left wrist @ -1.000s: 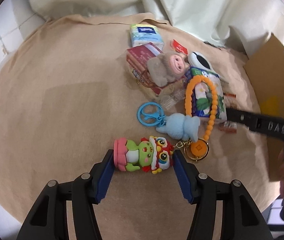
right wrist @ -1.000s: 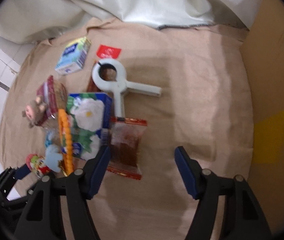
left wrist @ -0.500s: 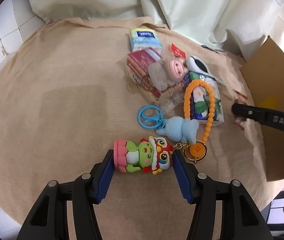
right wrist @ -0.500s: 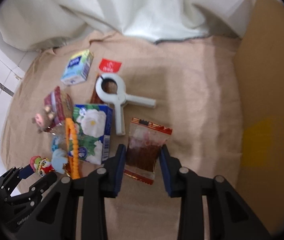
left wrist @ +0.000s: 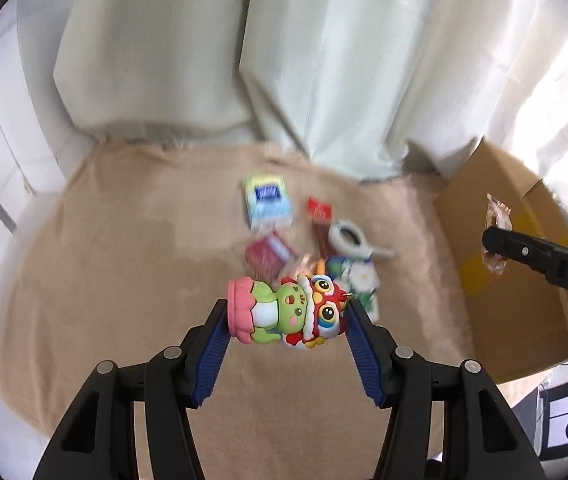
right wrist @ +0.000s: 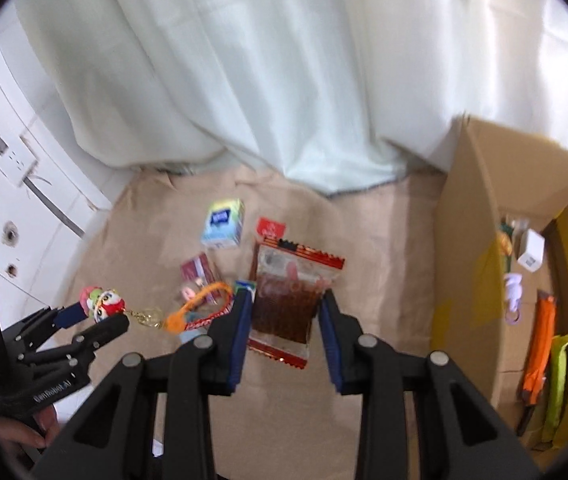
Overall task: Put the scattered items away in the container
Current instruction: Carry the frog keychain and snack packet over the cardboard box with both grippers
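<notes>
A frog-and-lion keychain figure (left wrist: 287,308) hangs clamped between the blue pads of the left gripper (left wrist: 287,322), lifted clear of the tan cloth (left wrist: 124,264), its gold ring and an orange beaded loop (right wrist: 200,304) trailing below. Alongside, the right gripper (right wrist: 284,312) is closed on a clear snack packet (right wrist: 291,296) with red crimped ends, also held above the table. The cardboard box (right wrist: 467,240) that serves as the container stands open at the right edge of the table, already holding an orange strip, a green packet and a small white cube.

Both loads look bound for that box, and the packet, being nearer, would sensibly go first. The keychain's dangling loop may snag on the box's near wall, so a carry high enough for the tail to clear the rim looks wise, with release only once the figure is over the opening.

Still on the cloth are a pale blue tissue pack (left wrist: 268,204), a small red sachet (left wrist: 319,209), a white clip (left wrist: 349,238), a dark red packet (left wrist: 270,256) and a floral tissue pack (left wrist: 357,280). Pale curtains hang behind the table; white wall tiles show to the left.
</notes>
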The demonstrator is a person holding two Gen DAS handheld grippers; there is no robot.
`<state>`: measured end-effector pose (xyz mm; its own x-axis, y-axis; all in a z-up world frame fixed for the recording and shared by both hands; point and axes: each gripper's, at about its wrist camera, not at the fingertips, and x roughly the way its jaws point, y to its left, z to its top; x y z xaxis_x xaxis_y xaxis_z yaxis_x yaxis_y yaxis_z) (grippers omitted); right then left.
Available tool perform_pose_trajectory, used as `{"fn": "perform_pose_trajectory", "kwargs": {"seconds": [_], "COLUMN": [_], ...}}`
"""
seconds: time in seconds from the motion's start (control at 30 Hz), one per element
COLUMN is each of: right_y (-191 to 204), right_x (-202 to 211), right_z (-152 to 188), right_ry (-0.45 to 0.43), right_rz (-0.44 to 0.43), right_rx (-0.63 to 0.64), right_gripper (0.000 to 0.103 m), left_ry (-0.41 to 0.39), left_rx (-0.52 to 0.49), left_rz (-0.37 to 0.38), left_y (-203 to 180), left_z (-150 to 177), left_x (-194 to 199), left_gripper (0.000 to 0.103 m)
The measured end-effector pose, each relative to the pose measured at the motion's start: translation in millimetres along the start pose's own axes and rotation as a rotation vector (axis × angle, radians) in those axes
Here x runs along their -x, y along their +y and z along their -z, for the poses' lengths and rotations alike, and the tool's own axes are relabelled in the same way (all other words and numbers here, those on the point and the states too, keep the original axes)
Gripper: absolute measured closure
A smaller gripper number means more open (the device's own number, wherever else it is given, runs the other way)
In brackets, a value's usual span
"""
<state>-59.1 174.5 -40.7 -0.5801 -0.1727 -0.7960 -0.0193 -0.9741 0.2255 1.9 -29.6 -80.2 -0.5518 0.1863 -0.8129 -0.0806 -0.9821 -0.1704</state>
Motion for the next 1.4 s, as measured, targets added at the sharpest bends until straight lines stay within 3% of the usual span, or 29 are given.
{"fn": "perform_pose_trajectory", "kwargs": {"seconds": [0.4, 0.7, 1.13, 1.4], "right_y": [-5, -31, -108, -151], "right_x": [56, 95, 156, 168], "right_z": [-17, -22, -17, 3], "right_ry": [-0.118, -0.182, -0.272, -0.261], "right_rz": [0.002, 0.035, 0.190, 0.255], "right_rx": [0.021, -0.002, -0.118, -0.200], "right_gripper": [0.065, 0.065, 0.065, 0.065], "left_ry": [-0.134, -0.171, -0.216, -0.197], "left_rx": [-0.101, -0.176, -0.374, -0.476], "left_rz": [0.039, 0.098, 0.268, 0.362], "left_y": [-36, -81, -209, -297], "left_z": [-61, -92, -141, -149], "left_x": [62, 74, 79, 69], "left_gripper": [0.045, 0.045, 0.045, 0.045]}}
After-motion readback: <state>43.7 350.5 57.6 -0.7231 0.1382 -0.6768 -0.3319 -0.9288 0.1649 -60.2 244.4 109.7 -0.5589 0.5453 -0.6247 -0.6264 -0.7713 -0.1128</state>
